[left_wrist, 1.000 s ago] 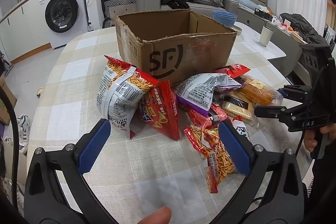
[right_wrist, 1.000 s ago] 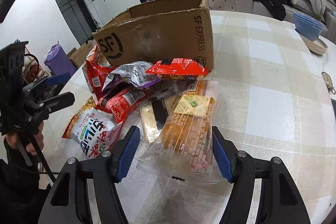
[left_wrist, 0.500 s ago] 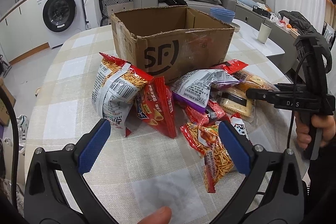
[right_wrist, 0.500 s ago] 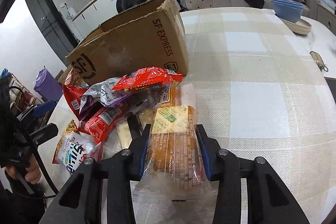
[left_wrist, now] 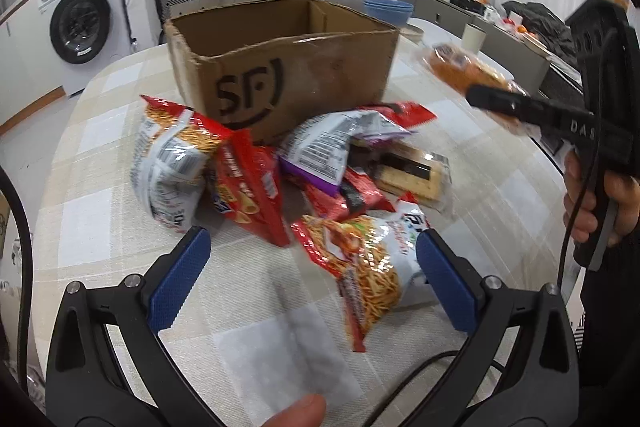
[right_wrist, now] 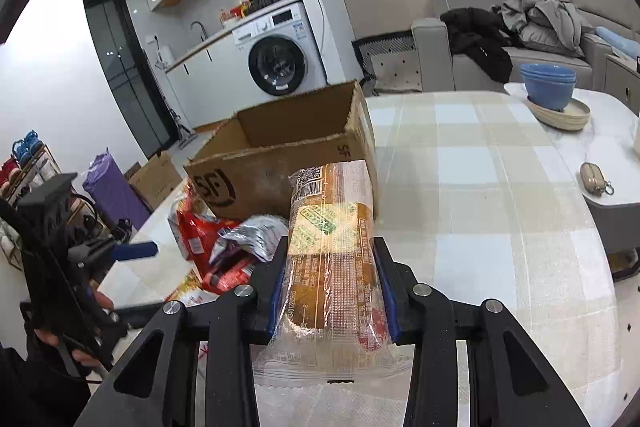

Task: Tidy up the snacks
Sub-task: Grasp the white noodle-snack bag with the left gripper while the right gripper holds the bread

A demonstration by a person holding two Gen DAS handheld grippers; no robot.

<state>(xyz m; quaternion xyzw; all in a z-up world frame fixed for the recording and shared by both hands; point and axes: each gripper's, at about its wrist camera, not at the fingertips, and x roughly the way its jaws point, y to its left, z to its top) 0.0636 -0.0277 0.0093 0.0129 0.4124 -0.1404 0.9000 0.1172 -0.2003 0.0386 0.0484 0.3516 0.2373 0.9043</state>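
An open cardboard box point(left_wrist: 280, 75) marked SF stands on the checked table point(left_wrist: 80, 187); its inside looks empty. Several snack bags lie piled in front of it, among them a noodle-snack bag point(left_wrist: 168, 163), a red chip bag point(left_wrist: 248, 195), a cracker pack point(left_wrist: 412, 175) and an orange noodle bag point(left_wrist: 360, 267). My right gripper point(right_wrist: 330, 267) is shut on a clear bread pack point(right_wrist: 332, 247) and holds it in the air near the box point(right_wrist: 288, 147); the pack also shows in the left wrist view point(left_wrist: 464, 67). My left gripper point(left_wrist: 312, 275) is open and empty just before the pile.
Blue bowls on a woven plate point(right_wrist: 550, 95) and a small pouch point(right_wrist: 596, 175) sit on the far right of the table. A cup point(left_wrist: 474, 37) stands behind the box. A sofa with clothes point(right_wrist: 540, 23) and a washing machine point(right_wrist: 280, 63) are beyond the table.
My right gripper closed on the bread pack and lifted it off the table toward the box. My left gripper moved in closer to the pile and stayed open.
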